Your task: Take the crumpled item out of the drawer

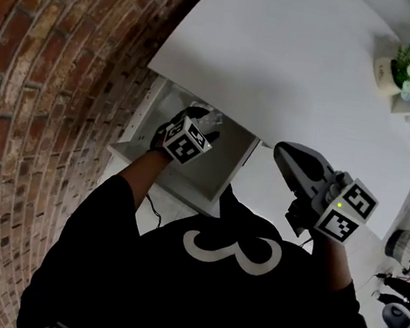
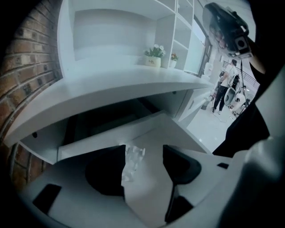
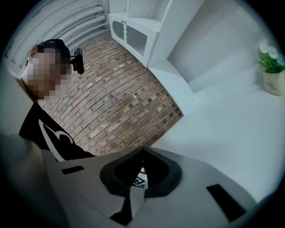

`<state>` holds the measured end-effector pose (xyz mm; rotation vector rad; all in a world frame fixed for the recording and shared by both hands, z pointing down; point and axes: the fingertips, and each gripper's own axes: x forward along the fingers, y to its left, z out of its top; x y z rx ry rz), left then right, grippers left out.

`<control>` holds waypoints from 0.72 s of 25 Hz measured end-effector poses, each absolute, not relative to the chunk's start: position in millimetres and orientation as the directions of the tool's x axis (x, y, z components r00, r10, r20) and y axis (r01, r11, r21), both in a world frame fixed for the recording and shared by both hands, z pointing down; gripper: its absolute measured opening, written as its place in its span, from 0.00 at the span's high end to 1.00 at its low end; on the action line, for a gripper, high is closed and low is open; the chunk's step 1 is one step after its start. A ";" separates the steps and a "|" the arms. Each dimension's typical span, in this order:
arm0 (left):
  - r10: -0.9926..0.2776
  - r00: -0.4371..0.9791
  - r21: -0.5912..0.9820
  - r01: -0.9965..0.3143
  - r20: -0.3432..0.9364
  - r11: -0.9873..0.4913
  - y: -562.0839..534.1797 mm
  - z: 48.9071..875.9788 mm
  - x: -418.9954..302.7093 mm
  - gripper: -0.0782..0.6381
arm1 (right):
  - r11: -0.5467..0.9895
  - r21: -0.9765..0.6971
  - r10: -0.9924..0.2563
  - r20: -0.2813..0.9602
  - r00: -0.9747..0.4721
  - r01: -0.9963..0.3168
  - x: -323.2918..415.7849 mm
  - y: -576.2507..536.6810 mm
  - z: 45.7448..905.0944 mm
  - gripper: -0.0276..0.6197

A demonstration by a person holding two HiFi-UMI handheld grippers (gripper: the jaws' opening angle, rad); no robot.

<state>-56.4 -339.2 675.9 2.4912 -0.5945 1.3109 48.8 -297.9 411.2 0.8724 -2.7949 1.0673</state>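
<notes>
— With the left gripper [image 1: 202, 123] reaching down into the open drawer [image 1: 187, 181], where is the crumpled item?

— The crumpled item [image 2: 132, 163] lies on the white drawer floor. In the left gripper view it is a pale, creased wad between the jaws, close against the inner edge of the left-hand one. I cannot tell whether it touches that jaw.

— So the jaws have no hold on it?

— No. They stand wide apart, with bare drawer floor between the wad and the other jaw.

— And the right gripper?

— The right gripper [image 1: 283, 156] is held up beside the person's chest, at the front edge of the white desk [image 1: 281, 71], well apart from the drawer. Its own view shows the jaws brought together, tips meeting, with nothing between them.

— Anything else around?

— A potted plant [image 1: 396, 70] stands at the far corner of the desk, and a brick wall [image 1: 52, 58] runs along the left.
</notes>
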 end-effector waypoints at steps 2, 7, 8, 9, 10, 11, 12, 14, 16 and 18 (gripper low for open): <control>-0.226 0.486 0.029 -0.463 0.844 -0.886 -340.2 692.1 -57.7 0.52 | 0.607 -0.598 -0.496 0.230 -0.837 -0.524 51.8 -301.3 414.5 0.94; -0.239 0.435 -0.019 -0.452 0.868 -0.892 -346.4 722.5 -59.1 0.52 | 0.591 -0.604 -0.495 0.250 -0.832 -0.534 57.9 -311.9 422.5 0.94; -0.244 0.426 -0.025 -0.457 0.871 -0.889 -348.2 727.7 -59.5 0.52 | 0.587 -0.606 -0.496 0.254 -0.830 -0.537 59.5 -313.5 424.1 0.94; -0.247 0.417 -0.031 -0.460 0.875 -0.887 -349.9 733.3 -59.8 0.52 | 0.582 -0.609 -0.498 0.257 -0.829 -0.538 61.0 -314.9 425.6 0.94; -0.245 0.409 -0.033 -0.460 0.879 -0.887 -351.0 739.2 -59.9 0.52 | 0.577 -0.613 -0.498 0.260 -0.827 -0.540 62.3 -316.1 427.2 0.94; -0.239 0.402 -0.033 -0.456 0.884 -0.889 -351.7 744.5 -59.4 0.52 | 0.573 -0.616 -0.497 0.263 -0.827 -0.541 63.3 -316.9 428.9 0.94; -0.232 0.397 -0.032 -0.450 0.888 -0.892 -352.3 748.2 -58.3 0.52 | 0.571 -0.617 -0.495 0.268 -0.827 -0.542 63.9 -317.3 430.7 0.94; -0.230 0.390 -0.037 -0.443 0.892 -0.896 -354.5 753.3 -56.5 0.52 | 0.567 -0.618 -0.491 0.277 -0.826 -0.544 65.4 -317.1 433.6 0.94; -0.244 0.380 -0.051 -0.451 0.892 -0.891 -357.3 759.0 -58.0 0.57 | 0.563 -0.619 -0.493 0.281 -0.824 -0.548 68.6 -316.1 435.1 0.94; -0.251 0.370 -0.059 -0.458 0.894 -0.887 -358.5 764.2 -60.8 0.60 | 0.556 -0.621 -0.500 0.281 -0.819 -0.552 72.9 -314.4 436.8 0.94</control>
